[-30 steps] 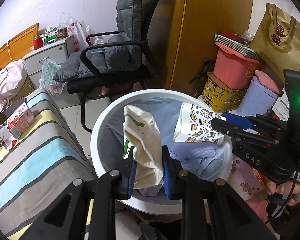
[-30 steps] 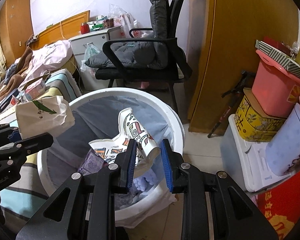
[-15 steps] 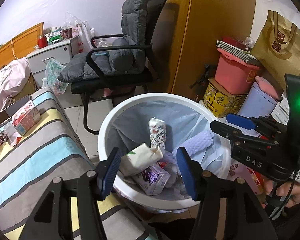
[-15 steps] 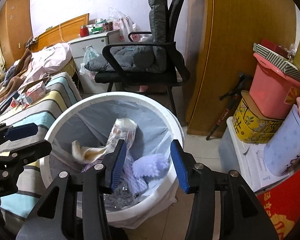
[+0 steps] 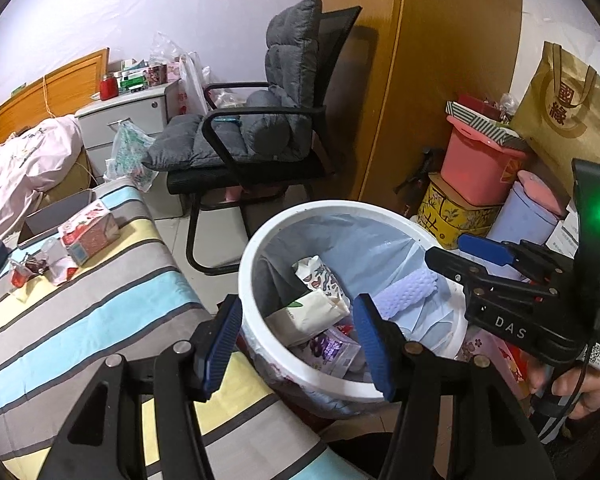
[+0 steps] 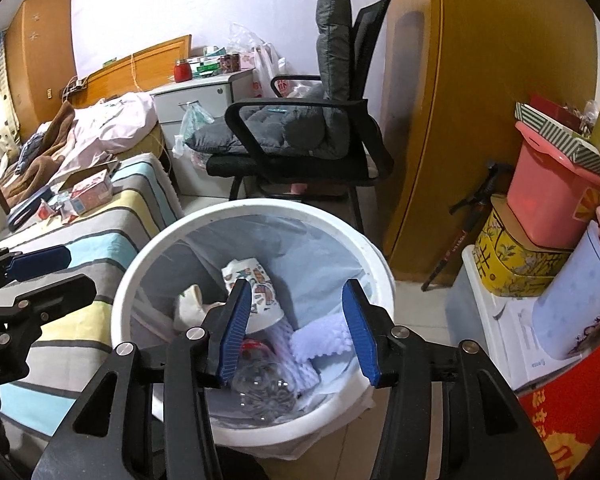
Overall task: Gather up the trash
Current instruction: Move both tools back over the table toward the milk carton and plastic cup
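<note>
Both bags have just been released: the white bag [image 5: 308, 312] and the patterned bag [image 6: 252, 296] are now lying inside the bin [image 5: 260, 248]. The left gripper [image 5: 300, 344] and right gripper [image 6: 296, 332] are being held spread and empty above it, so more trash [image 5: 52, 264] on the bed beside the bin is probably being targeted next.

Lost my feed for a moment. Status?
Left gripper open, empty. Right gripper open, empty. Wrappers in white bin. More litter on striped bed, path unobstructed.
</note>
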`<move>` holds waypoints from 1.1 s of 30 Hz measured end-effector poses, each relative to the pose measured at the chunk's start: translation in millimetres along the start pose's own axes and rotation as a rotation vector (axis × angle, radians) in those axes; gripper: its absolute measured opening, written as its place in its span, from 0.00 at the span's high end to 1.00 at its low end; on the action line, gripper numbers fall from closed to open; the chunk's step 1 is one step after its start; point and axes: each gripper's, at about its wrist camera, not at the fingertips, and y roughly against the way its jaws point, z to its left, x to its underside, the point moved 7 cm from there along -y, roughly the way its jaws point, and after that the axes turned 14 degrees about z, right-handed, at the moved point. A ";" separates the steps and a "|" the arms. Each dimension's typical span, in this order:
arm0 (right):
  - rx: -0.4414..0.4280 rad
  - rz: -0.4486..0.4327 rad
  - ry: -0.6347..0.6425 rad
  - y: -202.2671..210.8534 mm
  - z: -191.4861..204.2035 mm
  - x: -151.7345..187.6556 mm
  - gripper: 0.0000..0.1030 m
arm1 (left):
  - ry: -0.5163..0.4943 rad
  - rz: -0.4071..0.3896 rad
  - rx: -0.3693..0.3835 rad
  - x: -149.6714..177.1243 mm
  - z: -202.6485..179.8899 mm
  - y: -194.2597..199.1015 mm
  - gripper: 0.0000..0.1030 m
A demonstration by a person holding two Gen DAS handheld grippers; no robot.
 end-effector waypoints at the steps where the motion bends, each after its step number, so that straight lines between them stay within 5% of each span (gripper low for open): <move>1: -0.006 -0.004 -0.001 1.5 2.0 -0.9 0.47 | 0.004 -0.003 -0.003 0.7 2.5 2.3 0.42; 10: -0.056 -0.036 0.011 9.0 27.1 -10.1 0.42 | 0.054 -0.044 -0.080 11.0 42.0 28.6 0.41; 33: -0.244 -0.021 0.196 -5.0 146.2 -59.8 0.42 | 0.330 -0.078 -0.286 55.9 231.3 80.1 0.39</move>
